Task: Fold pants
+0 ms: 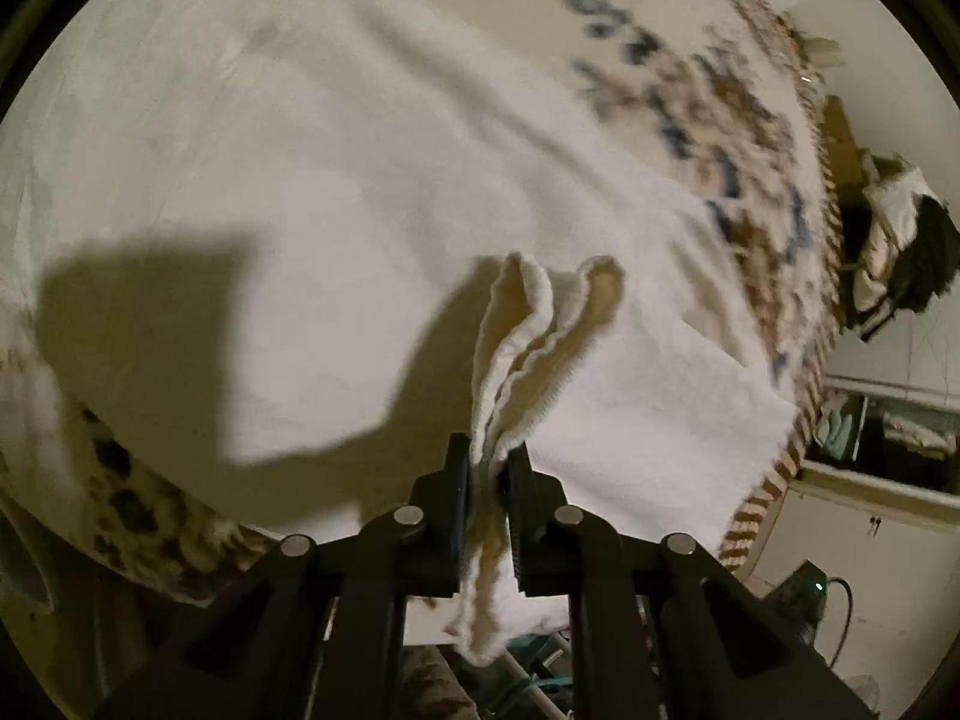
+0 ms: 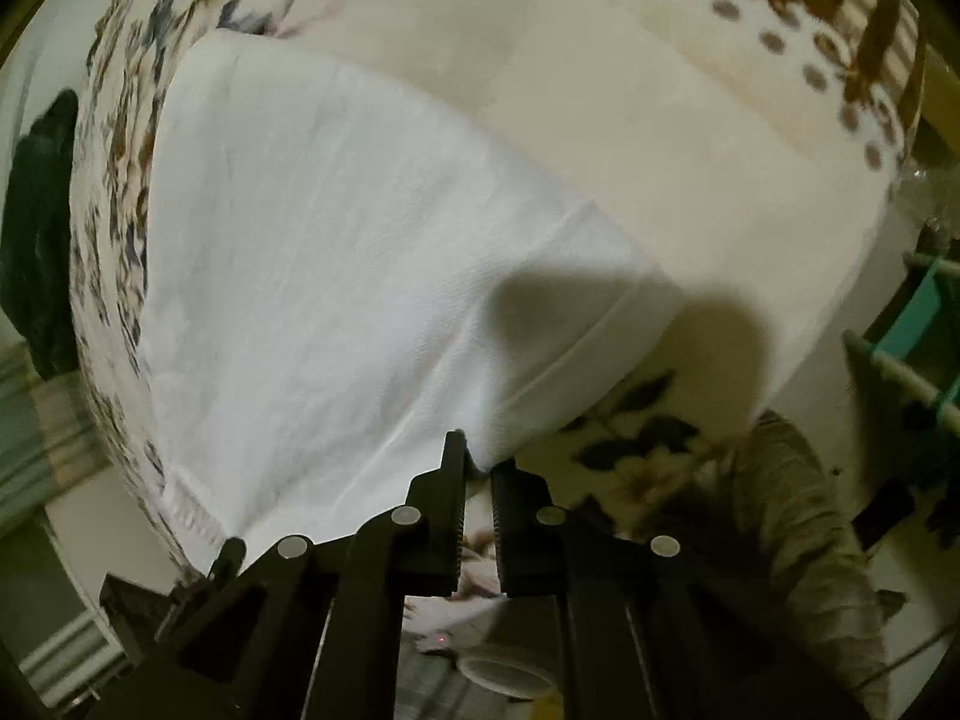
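Observation:
White pants (image 1: 336, 198) lie spread over a floral bedspread. My left gripper (image 1: 489, 456) is shut on a bunched ribbed edge of the pants (image 1: 540, 324), which stands up in folds ahead of the fingers and hangs below them. In the right wrist view the pants (image 2: 336, 252) stretch away from my right gripper (image 2: 478, 462), which is shut on a corner of the white cloth at its hem. The tip of the left gripper (image 2: 228, 558) shows at the lower left, beside a stitched hem.
The floral bedspread (image 1: 720, 96) has a brown striped, fringed edge (image 1: 774, 480) at the right. A pile of clothes (image 1: 894, 240) and shelves sit beyond it. A green-and-white rack (image 2: 912, 330) and a person's sleeve (image 2: 804, 528) are at the right.

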`<state>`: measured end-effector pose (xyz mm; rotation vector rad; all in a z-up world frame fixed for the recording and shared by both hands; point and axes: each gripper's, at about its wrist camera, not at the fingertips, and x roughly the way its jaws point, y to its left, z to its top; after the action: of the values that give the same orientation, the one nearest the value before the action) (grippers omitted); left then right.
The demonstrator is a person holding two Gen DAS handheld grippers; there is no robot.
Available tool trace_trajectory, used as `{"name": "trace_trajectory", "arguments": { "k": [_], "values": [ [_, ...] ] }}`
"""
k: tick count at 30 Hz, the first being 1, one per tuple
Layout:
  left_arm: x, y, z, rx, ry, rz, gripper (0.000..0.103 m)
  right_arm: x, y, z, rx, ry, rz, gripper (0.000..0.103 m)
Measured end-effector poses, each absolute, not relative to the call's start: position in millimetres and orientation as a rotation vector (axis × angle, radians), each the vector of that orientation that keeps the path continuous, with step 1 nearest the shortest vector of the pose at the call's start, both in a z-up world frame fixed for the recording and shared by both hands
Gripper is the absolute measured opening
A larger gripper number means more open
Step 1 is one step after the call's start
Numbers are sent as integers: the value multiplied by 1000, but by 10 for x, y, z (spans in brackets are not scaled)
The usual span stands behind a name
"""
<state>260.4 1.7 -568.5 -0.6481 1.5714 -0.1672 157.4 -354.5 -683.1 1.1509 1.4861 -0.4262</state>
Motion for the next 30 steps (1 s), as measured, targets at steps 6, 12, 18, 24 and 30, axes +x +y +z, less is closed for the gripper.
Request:
{"name": "trace_trajectory", "arguments": {
  "k": [6, 12, 18, 24, 30],
  "values": [
    [2660, -47, -5828, -589, 1603, -183, 14, 1761, -3387, -6921, 971, 1630, -354, 22],
    [2642, -93, -5353, -424, 1517, -168, 47, 1720, -3485, -6625, 938, 1619, -297, 47],
    [2868, -336, -5257, -333, 1449, -191, 65, 1770, -3759, -6550, 921, 1500, -432, 47],
    [3132, -849, -5222, -207, 1422, -278, 65, 1686, -3804, -6799, 762, 1609, -526, 46],
    [3171, -1248, -5050, -136, 1405, -381, 65, 1274, -4031, -6767, 946, 1603, -513, 46]
  ]
}}
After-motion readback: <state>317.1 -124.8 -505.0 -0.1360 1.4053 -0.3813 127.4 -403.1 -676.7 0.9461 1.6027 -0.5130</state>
